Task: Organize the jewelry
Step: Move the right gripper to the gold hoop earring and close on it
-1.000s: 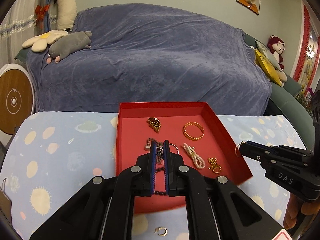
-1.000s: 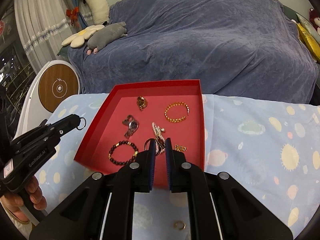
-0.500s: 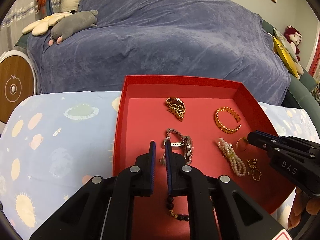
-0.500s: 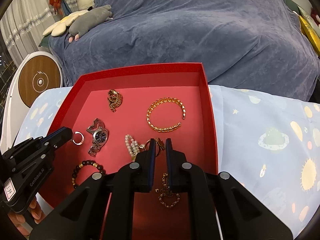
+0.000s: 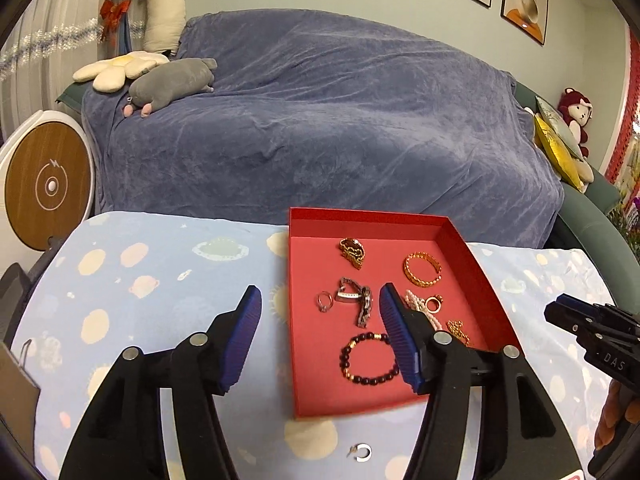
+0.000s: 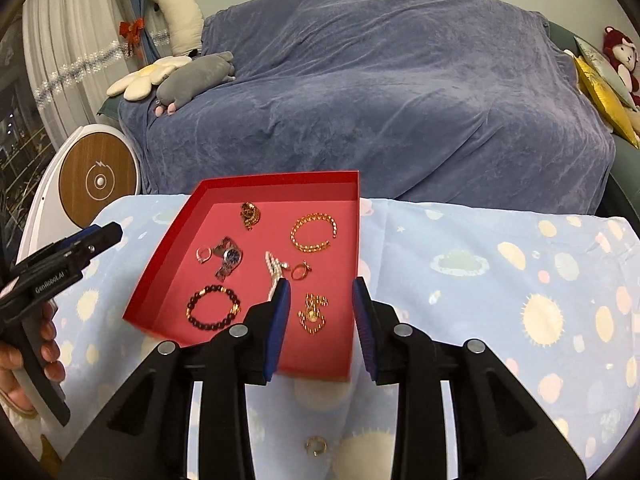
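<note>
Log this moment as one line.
left gripper: open, empty | right gripper: open, empty | red tray: two rings dropped | small ring: on cloth

Red tray [image 6: 168,240] holds bracelets, watch [image 6: 228,258], rings; one ring [image 6: 316,446] outside on cloth.

- red tray [image 5: 460,240], plain inside, ahead of the jaws
- pale blue tablecloth [image 5: 160,280] printed with cream suns and planets, under the jaws
- dark bead bracelet [image 5: 368,360] with gold spacers, nearest the jaws
- gold chain bracelet [image 6: 314,232], farther ahead
- black left gripper [image 5: 320,332], blue ribbed pads
- slate-blue sofa cover [image 6: 380,100] beyond
</note>
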Motion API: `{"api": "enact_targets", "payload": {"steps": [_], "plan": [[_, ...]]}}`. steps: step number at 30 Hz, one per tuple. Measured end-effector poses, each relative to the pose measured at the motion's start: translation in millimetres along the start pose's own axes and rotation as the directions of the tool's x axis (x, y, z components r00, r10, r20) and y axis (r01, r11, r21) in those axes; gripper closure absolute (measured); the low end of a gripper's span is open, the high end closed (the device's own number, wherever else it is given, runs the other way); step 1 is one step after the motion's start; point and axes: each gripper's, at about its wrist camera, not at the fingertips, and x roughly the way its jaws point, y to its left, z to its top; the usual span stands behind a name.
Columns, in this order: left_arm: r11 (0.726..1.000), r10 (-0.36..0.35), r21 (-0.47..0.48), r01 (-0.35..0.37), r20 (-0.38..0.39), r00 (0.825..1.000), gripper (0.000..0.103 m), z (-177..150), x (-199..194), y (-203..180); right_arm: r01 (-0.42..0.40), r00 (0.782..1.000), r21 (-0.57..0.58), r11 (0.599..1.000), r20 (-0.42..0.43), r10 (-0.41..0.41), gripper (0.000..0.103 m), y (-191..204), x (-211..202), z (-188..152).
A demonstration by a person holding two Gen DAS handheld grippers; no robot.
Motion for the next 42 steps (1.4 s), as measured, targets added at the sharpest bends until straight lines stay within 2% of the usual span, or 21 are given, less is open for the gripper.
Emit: {"api": "enact_targets", "payload": {"steps": [2,8,14,16,22,32,40,42], "plan": [[1.000,-0.006,-0.003,0.006,-0.008,1.000,0.041,-12.2,-17.4,-0.1,-0.014,1.000,0.015,1.000,-0.010,0.014,0.067,-1.9,-15.0,-16.7],[0.999,-0.018,-0.032,0.016,-0.046,0.999,0.040,-62.3,-47.0,-6.9,-0.054,0.996,0.093,0.994,-0.067,0.060,0.066,-5.4,-35.7,-65.3],[0.998,-0.059,-0.012,0.058,-0.129,0.990,0.040,-100.0,-38.9,-24.0,-0.025,0.995,0.063,0.998,-0.091,0.030,0.066,0.1,-33.6,-91.1],[0.999,-0.048,0.019,0.051,-0.142,0.989,0.039,-106.3,-33.9,-29.9,-0.017,0.994,0.052,0.999,-0.106,0.023,0.066,0.9,-28.7,-97.0],[0.998,-0.030,0.056,0.039,-0.154,0.988,0.033,-116.4,-23.1,-39.1,-0.006,0.990,0.048,0.999,-0.142,0.013,0.066,-0.6,-17.0,-108.6],[0.997,-0.002,0.070,0.016,-0.200,0.980,0.033,-124.7,-0.8,-42.2,0.000,0.980,0.013,1.000,-0.198,0.003,0.066,8.5,11.2,-114.9],[0.998,-0.005,0.057,0.017,-0.204,0.979,0.033,-123.4,0.3,-39.1,0.023,0.979,0.003,1.000,-0.204,-0.022,0.067,11.2,33.8,-111.0],[0.999,-0.006,0.049,0.017,-0.206,0.979,0.033,-122.6,1.0,-37.1,0.033,0.979,-0.009,0.999,-0.201,-0.035,0.071,14.0,37.1,-110.4]]}}
